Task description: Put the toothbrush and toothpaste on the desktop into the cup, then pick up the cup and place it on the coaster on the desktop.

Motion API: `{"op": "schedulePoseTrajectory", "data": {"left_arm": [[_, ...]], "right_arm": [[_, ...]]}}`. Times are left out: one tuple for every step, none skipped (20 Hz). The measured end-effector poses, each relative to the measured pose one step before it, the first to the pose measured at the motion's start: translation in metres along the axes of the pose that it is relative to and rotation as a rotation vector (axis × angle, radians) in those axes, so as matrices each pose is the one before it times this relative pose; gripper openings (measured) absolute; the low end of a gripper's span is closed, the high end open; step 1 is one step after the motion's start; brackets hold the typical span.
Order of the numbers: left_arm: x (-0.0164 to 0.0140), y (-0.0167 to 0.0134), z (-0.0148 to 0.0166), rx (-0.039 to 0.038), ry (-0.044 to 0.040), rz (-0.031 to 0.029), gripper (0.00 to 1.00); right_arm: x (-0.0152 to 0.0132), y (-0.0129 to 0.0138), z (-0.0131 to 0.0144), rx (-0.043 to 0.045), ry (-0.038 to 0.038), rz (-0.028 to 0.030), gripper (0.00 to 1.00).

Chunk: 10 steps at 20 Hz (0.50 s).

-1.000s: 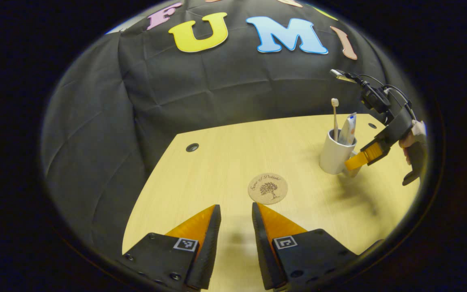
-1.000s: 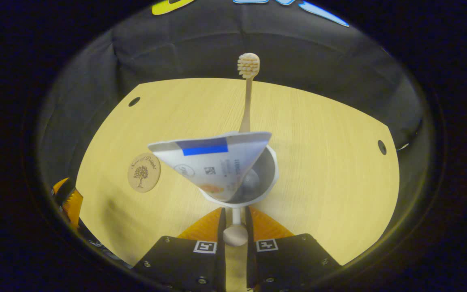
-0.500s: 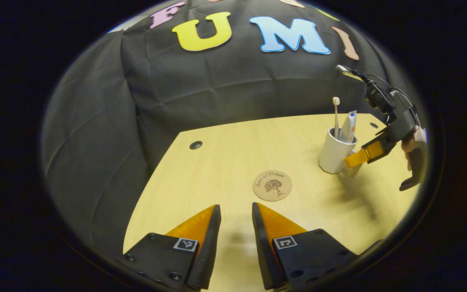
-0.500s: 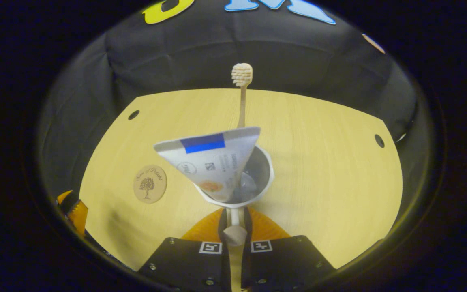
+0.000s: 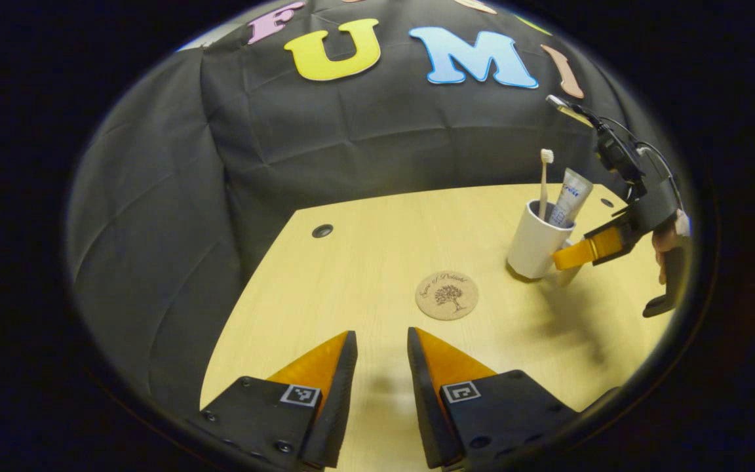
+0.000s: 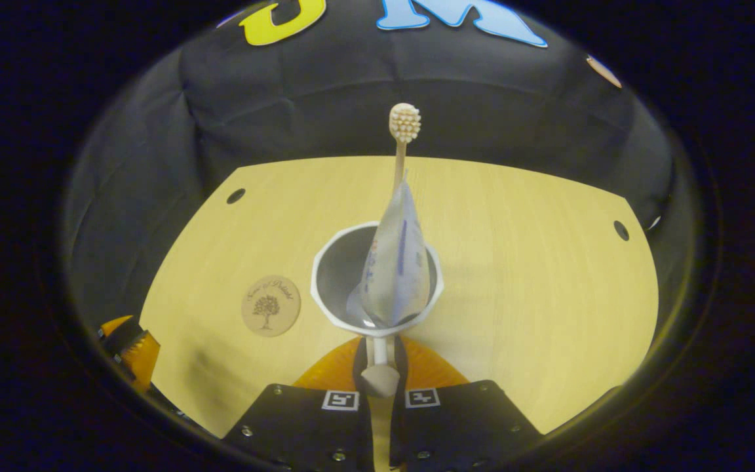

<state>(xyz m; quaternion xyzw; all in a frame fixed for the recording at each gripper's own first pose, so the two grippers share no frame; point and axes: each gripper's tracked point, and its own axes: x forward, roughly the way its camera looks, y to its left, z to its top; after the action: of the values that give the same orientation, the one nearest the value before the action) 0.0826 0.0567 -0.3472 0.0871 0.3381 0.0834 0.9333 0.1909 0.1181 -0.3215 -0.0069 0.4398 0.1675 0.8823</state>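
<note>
A white cup [image 5: 535,246] stands right of centre on the wooden desktop [image 5: 364,262], holding a toothbrush [image 5: 543,177] with its bristles up and a toothpaste tube [image 5: 571,196]. My right gripper [image 6: 378,354] is shut on the cup's handle [image 6: 379,380]. From there the cup [image 6: 325,262] sits just ahead, the toothpaste tube [image 6: 394,269] edge-on and the toothbrush [image 6: 404,122] behind it. The round cork coaster [image 5: 447,295] lies bare, left of the cup and just beyond my left gripper [image 5: 381,347], which is open and holds nothing. I cannot tell whether the cup touches the desktop.
Black cloth hangs behind and to the left of the desktop. Cable holes sit near the far corners [image 6: 236,195] [image 6: 621,230]. The coaster [image 6: 271,305] lies left of the cup, with my left gripper [image 6: 132,341] at the lower left. A hand [image 5: 669,233] holds the right gripper [image 5: 574,254].
The toothpaste tube has swung round in the cup, from broadside to edge-on in the right gripper view. The right gripper and cup have edged toward the coaster. The left gripper stays open.
</note>
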Motion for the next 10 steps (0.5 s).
{"op": "schedulePoseTrajectory", "data": {"left_arm": [[-0.00229,0.00086,-0.00192,-0.00355,0.00323,0.00165,0.57],[-0.00381,0.00185,-0.00032,-0.00384,0.00184,0.00240,0.57],[-0.00320,0.00277,0.00036,-0.00352,0.00143,0.00418,0.49],[-0.00306,0.00171,-0.00122,-0.00273,0.00049,0.00387,0.52],[-0.00212,0.00377,-0.00101,-0.00229,0.00014,0.00607,0.54],[-0.00007,0.00542,-0.00062,-0.00218,0.00140,0.00720,0.57],[-0.00218,0.00429,-0.00048,-0.00306,0.00114,0.00868,0.53],[-0.00098,0.00472,-0.00188,-0.00494,0.00260,0.00884,0.53],[0.00083,0.00739,-0.00255,-0.00630,0.00314,0.00853,0.53],[0.00198,0.00778,-0.00374,-0.00718,0.00491,0.00875,0.53]], "right_arm": [[0.00082,0.00622,0.00165,-0.01066,-0.00118,0.00876,0.10],[0.00012,0.00827,0.00242,-0.01357,-0.00074,0.00946,0.10],[0.00136,0.00866,0.00088,-0.01350,0.00276,0.01251,0.10],[0.00060,0.01049,0.00131,-0.01063,0.00267,0.01565,0.10],[0.00111,0.00813,0.00209,-0.01116,0.00296,0.01431,0.10],[0.00136,0.00447,0.00143,-0.01524,0.00241,0.00986,0.10],[0.00720,0.00625,-0.00368,-0.01754,0.00192,0.00697,0.10],[0.00602,0.00728,-0.00213,-0.01785,0.00210,0.00849,0.10],[0.00799,0.00929,-0.00446,-0.01501,0.00332,0.01021,0.10],[0.00450,0.00433,-0.00067,-0.01112,0.00564,0.00995,0.10]]}}
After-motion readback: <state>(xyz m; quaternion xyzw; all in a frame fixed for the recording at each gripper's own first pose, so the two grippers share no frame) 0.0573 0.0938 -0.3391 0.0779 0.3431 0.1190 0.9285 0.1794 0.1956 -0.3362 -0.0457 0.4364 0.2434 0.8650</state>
